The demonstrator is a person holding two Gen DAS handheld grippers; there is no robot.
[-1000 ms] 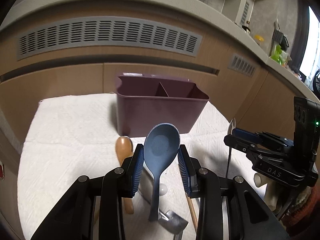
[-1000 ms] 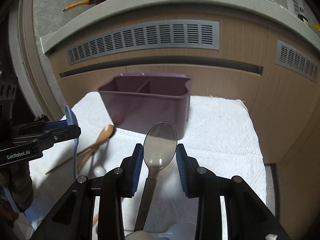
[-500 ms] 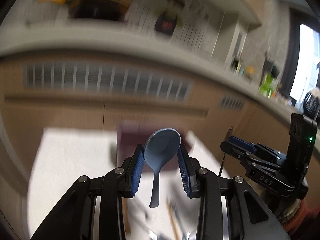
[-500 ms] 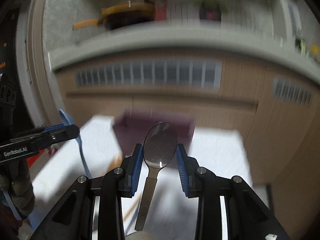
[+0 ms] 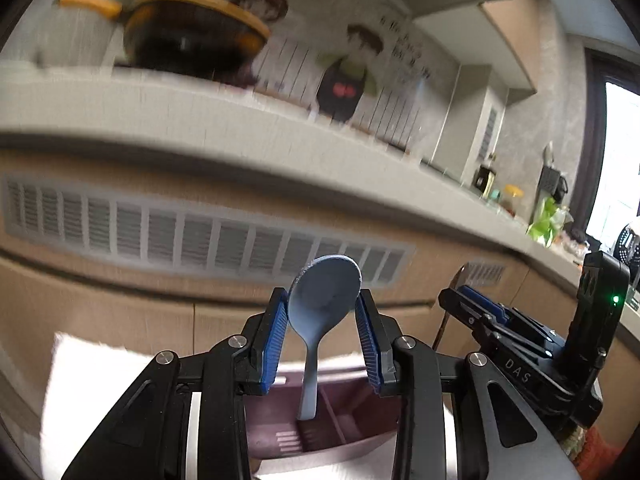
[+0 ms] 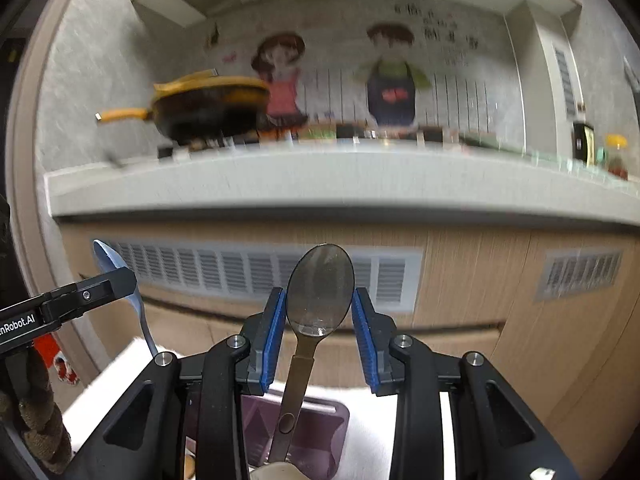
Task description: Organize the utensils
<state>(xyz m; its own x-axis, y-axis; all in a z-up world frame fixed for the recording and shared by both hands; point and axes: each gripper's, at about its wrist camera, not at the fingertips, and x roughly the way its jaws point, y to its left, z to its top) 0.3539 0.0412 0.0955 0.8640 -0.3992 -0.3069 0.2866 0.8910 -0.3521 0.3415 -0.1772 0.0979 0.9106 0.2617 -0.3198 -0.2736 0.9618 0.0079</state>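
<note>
1. Hidden or unclear: both views carry motion blur across the counter edge, the wall art and the yellow-handled pan [image 5: 188, 36] at upper left. The purple caddy [image 5: 320, 424] shows only in part at the bottom centre of each view, behind the gripper bodies, so its outer walls are cut off.
2. Left gripper [image 5: 322, 320]: the ribbed blue pads [image 5: 276, 336] are closed against the bowl edges of the blue spoon [image 5: 324, 300]. The spoon is matte plastic with an oval bowl; it stands bowl up, and its handle hangs down over the caddy's interior divider. Whether the tip touches the caddy floor cannot be determined.
3. Right gripper [image 6: 320, 316]: the pads clamp the bowl of the metal spoon [image 6: 320, 288], which is polished and reflective, with a flat handle. The handle extends down over the caddy, and its end is hidden by a pale rounded object at the bottom edge.
4. White textured cloth [image 6: 372, 432] lies under the caddy.
5. Slatted grey vent [image 6: 256, 268] crosses the wood-grain cabinet front behind.
</note>
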